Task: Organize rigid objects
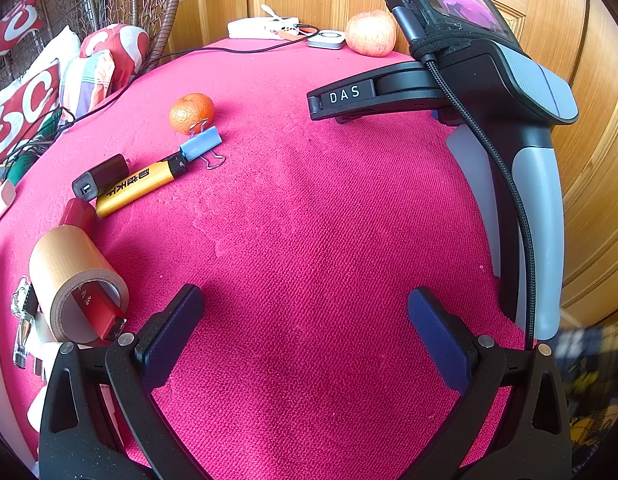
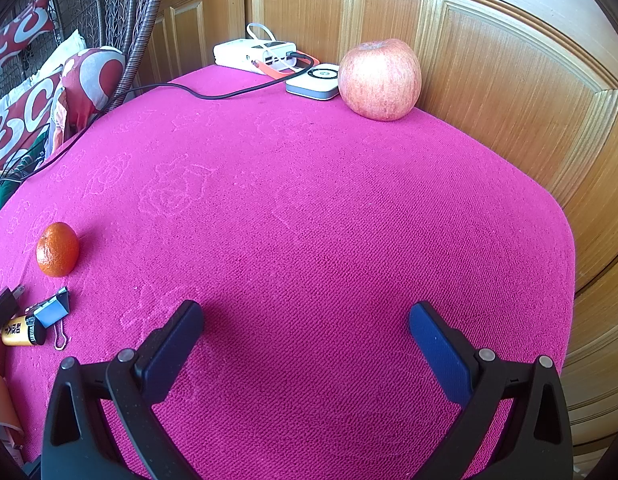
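On the pink cloth (image 1: 309, 240) at the left lie a tangerine (image 1: 191, 113), a blue binder clip (image 1: 201, 144), a yellow lighter (image 1: 137, 188), a black charger plug (image 1: 101, 176), a brown tape roll (image 1: 75, 276) and a red object (image 1: 93, 308) running through the roll. My left gripper (image 1: 305, 312) is open and empty over the bare cloth, to the right of the roll. My right gripper (image 2: 305, 320) is open and empty; its body (image 1: 489, 92) shows in the left wrist view. The tangerine (image 2: 57, 249), clip (image 2: 53, 310) and lighter (image 2: 23, 332) lie to its left.
An apple (image 2: 379, 79), a small white device (image 2: 313, 82) and a white power bank (image 2: 255, 55) with a black cable (image 2: 197, 94) sit at the far edge by the wooden panelled wall (image 2: 509, 80). Patterned cushions (image 1: 25, 100) and a wicker chair are on the left.
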`<state>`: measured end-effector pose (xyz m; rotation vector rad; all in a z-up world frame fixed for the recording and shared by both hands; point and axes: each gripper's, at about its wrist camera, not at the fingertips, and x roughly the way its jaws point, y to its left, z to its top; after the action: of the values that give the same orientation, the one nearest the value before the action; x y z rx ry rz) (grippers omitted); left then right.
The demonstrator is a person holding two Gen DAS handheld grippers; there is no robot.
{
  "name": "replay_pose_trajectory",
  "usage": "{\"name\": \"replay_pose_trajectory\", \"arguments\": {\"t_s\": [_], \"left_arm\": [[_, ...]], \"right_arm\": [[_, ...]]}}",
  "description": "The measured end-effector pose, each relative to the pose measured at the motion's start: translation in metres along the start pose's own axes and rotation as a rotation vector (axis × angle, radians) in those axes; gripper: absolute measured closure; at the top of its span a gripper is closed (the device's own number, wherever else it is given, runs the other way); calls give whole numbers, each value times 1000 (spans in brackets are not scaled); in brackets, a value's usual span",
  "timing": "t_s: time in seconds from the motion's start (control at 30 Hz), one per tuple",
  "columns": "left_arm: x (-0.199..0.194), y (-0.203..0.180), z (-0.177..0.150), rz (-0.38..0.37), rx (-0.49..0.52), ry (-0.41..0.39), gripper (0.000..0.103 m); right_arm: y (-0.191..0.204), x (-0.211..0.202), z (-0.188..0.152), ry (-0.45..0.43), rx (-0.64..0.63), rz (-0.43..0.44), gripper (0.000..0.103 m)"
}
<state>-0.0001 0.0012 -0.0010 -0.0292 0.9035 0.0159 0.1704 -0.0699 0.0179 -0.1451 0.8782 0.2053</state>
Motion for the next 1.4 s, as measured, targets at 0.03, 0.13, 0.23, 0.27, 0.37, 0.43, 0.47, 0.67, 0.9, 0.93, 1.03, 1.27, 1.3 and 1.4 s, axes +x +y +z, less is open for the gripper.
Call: {"name": "replay_pose_trajectory", "arguments": {"t_s": [0.03,0.13,0.23,0.27,0.37,0.43,0.47,0.67,0.9,0.93,1.03,1.27,1.3,1.4], "left_arm": [[0,0,0,0,0,0,0],[0,0,0,0,0,0,0],[0,0,0,0,0,0,0],[0,0,0,0,0,0,0],[0,0,0,0,0,0,0],[0,0,0,0,0,0,0],[0,0,0,0,0,0,0],[-1,0,-1,6,-8,0,0],[-62,8,-8,-46,-53,-125,0],[-74,13,-12,-30,-64,-146,0],[-105,37,-30,23,-127,-178,0],[-147,95,-89,165,-255,-168,0],[-151,101,-96,169,-269,-165,0],[-156,118,-113,165,-318,-144,0]], "right_arm": [[0,0,0,0,0,0,0],[0,0,0,0,0,0,0],[0,0,0,0,0,0,0],[0,0,0,0,0,0,0],[0,0,0,0,0,0,0],[0,0,0,0,0,0,0],[0,0,0,0,0,0,0],[0,0,0,0,0,0,0],[0,-1,0,0,0,0,0],[0,0,0,0,0,0,0],[0,-1,0,0,0,0,0],[0,0,0,0,0,0,0],[0,0,0,0,0,0,0],[0,0,0,0,0,0,0]]}}
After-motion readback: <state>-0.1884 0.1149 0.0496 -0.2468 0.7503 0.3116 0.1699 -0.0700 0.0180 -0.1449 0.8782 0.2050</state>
